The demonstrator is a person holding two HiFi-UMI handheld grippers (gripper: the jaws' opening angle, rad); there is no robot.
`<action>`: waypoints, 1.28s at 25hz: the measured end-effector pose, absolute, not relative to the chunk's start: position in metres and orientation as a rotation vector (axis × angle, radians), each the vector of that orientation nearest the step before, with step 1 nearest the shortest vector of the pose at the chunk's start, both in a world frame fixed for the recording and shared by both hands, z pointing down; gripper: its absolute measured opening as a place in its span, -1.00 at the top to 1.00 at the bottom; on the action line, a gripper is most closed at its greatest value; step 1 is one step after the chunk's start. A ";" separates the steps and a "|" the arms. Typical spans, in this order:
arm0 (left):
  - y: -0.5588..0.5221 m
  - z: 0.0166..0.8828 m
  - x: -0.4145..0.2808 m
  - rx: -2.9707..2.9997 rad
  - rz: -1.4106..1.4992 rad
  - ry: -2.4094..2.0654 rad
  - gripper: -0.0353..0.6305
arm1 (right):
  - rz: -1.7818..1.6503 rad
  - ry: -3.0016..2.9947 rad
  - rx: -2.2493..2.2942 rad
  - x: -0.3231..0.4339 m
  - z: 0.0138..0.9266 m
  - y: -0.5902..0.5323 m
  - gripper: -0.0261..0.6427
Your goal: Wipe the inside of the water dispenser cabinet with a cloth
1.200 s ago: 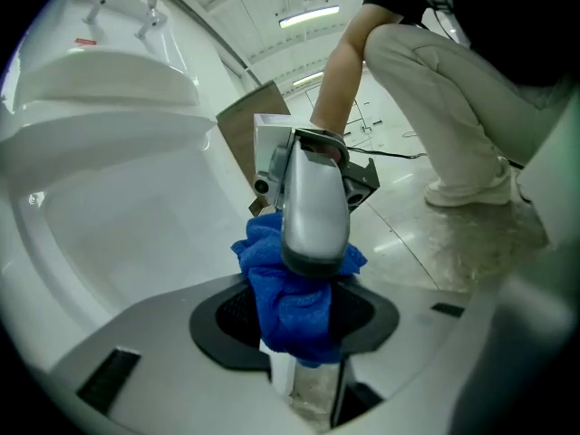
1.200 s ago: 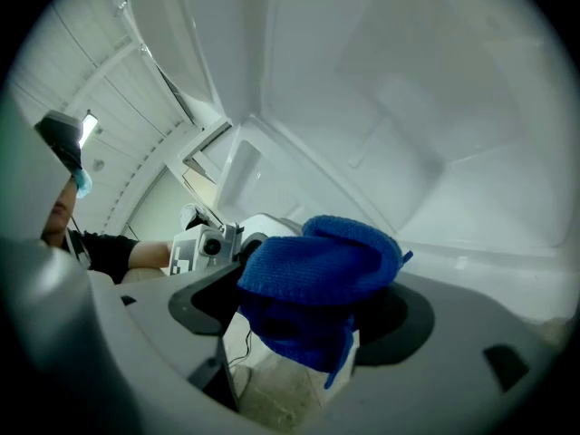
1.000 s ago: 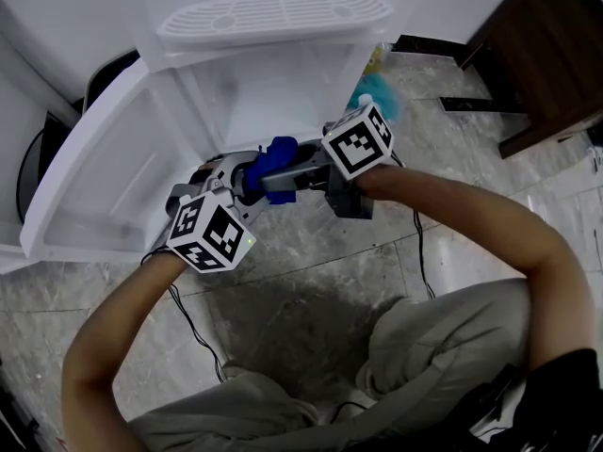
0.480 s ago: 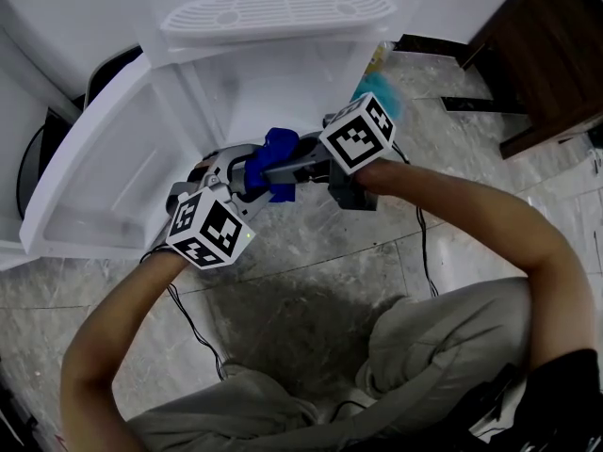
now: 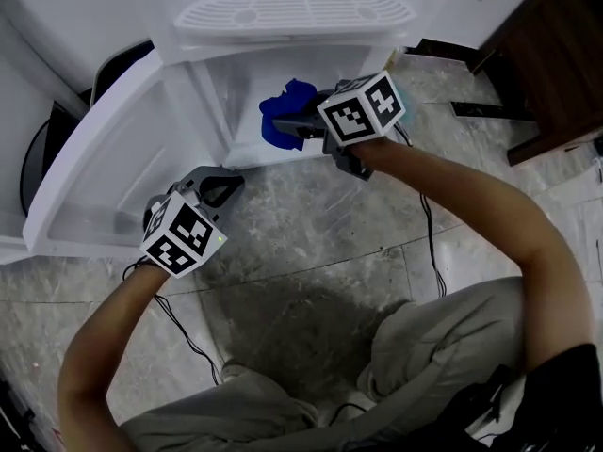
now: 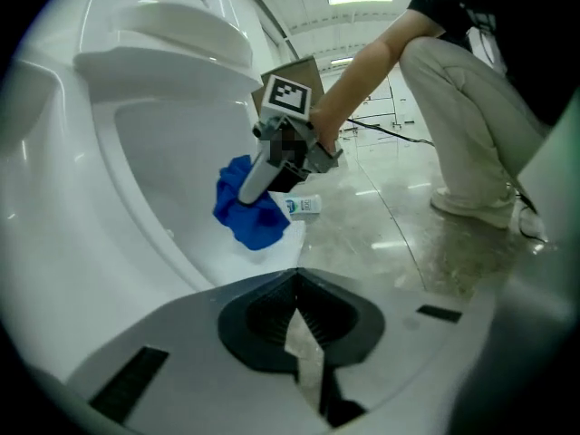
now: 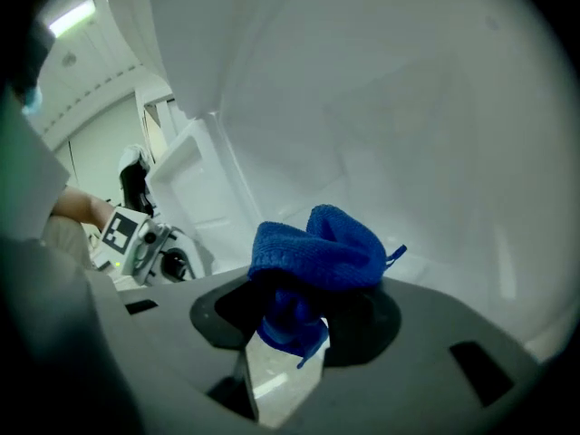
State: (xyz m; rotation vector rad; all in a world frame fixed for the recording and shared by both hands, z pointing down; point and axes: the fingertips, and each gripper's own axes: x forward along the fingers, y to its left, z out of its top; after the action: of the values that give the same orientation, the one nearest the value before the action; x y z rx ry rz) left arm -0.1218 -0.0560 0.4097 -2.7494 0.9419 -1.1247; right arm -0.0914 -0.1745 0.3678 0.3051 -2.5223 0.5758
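The white water dispenser's cabinet [image 5: 240,83] stands open, its door [image 5: 104,172] swung out to the left. My right gripper [image 5: 285,126] reaches into the opening, shut on a bunched blue cloth [image 5: 285,109]; its jaws have just been closing on the cloth. In the right gripper view the cloth [image 7: 319,246] bulges above the jaws, in front of the white inner wall [image 7: 381,116]. My left gripper [image 5: 222,183] hangs lower left, outside the cabinet, shut and empty after just closing. The left gripper view shows the right gripper [image 6: 251,185] and the cloth [image 6: 246,216] ahead.
A grille tray [image 5: 292,9] tops the dispenser. Dark wooden furniture [image 5: 551,55] stands at the upper right. Cables [image 5: 426,243] trail over the marble floor. A small white tube [image 6: 304,207] lies on the floor. The person's knees fill the lower frame.
Both grippers met at the cloth before. Now the right gripper has carried the cloth up into the cabinet. The left gripper has let go, shut, and drawn back to the lower left.
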 end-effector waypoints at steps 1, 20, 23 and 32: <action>-0.052 0.412 -0.121 -2.761 -1.136 0.927 0.87 | 0.518 -2.527 0.342 -0.097 0.366 -0.183 0.45; -0.050 0.433 -0.136 -3.111 -0.957 1.181 0.88 | -0.371 -2.213 0.349 -0.175 0.478 -0.220 0.44; -0.042 0.433 -0.133 -3.171 -0.915 1.189 0.88 | -0.392 -2.197 0.381 -0.187 0.483 -0.236 0.44; -0.016 0.438 -0.129 -3.243 -0.883 1.148 0.88 | -0.408 -2.201 0.448 -0.203 0.484 -0.288 0.44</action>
State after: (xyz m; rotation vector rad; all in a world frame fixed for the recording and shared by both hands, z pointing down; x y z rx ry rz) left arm -0.1291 -0.0159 0.4379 -3.2432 1.1477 -0.8833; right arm -0.2031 -0.2883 0.4845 0.4478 -2.2014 -0.4078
